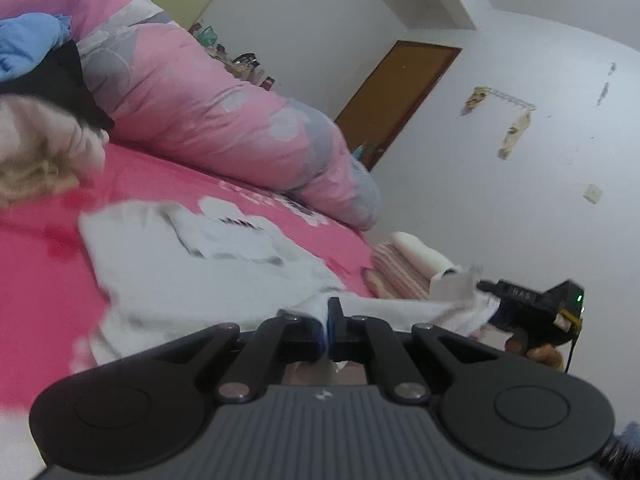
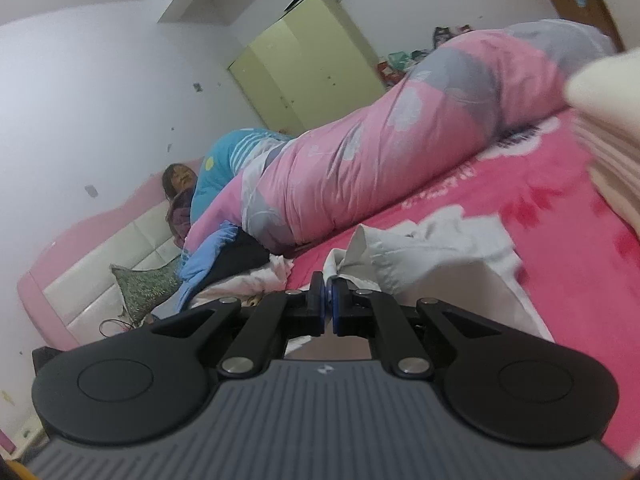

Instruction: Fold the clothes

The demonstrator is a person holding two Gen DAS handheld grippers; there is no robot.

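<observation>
The white garment [image 1: 208, 264] lies spread on the pink bed sheet [image 1: 40, 264], beside the rolled pink quilt [image 1: 224, 120]. The left gripper [image 1: 327, 320] is closed on 1 part of its near edge, and the right gripper [image 2: 326, 300] is closed on another part. The cloth stretches away from both toward the quilt. No containers show.

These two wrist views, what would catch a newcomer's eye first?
Probably the white garment, spread on the bright pink bedsheet with both grippers shut on its near edge: the left gripper and the right gripper. Behind it, a long rolled pink floral quilt runs across the bed.
</observation>
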